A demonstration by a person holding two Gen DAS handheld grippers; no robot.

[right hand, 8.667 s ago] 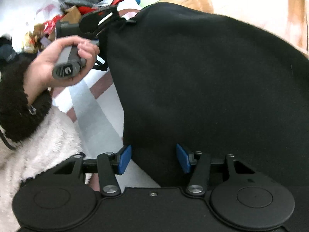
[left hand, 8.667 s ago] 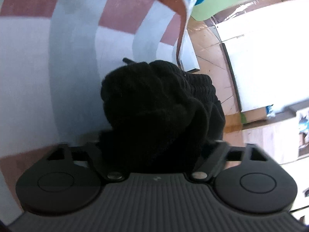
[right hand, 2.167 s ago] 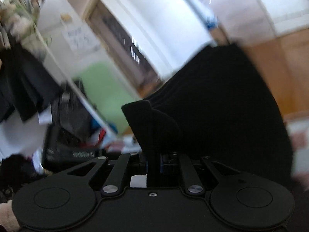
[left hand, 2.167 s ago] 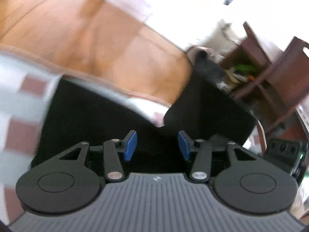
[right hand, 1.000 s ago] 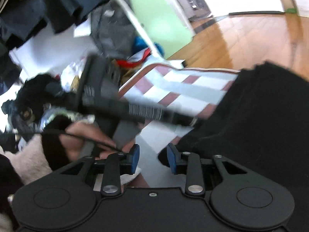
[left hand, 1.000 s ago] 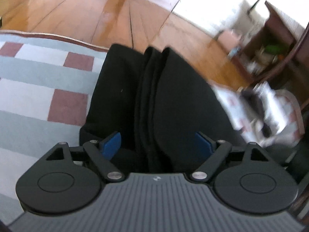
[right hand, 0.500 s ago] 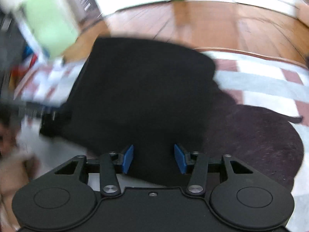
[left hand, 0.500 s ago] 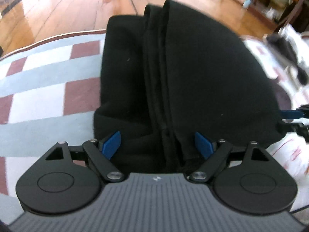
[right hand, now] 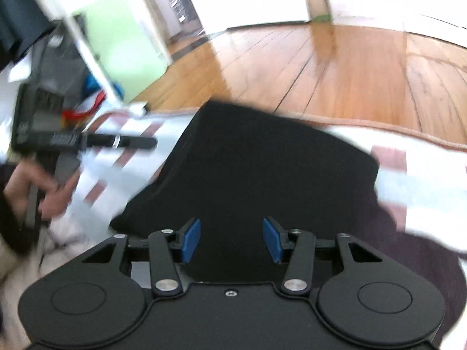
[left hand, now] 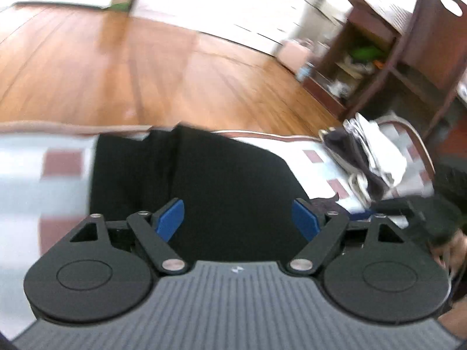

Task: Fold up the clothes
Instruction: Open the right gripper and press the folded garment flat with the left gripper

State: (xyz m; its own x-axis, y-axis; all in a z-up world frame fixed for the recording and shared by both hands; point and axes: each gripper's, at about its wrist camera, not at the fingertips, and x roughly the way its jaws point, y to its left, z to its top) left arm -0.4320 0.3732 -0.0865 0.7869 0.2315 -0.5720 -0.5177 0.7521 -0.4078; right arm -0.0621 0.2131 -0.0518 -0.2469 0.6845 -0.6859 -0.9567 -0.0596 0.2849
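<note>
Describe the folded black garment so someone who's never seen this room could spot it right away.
Find the checked rug on the wooden floor. The folded black garment lies at its far edge, a plain flat dark slab, unlike the crumpled black-and-white pile near the wooden shelf.

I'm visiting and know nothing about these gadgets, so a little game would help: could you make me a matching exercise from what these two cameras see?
Things:
1. folded black garment
2. finger pads
3. floor
4. shelf unit

Descriptions:
A. blue
B. dark brown, standing at the right
C. lying on the checked rug
D. shiny wooden boards

Pairs: 1-C, 2-A, 3-D, 4-B
</note>
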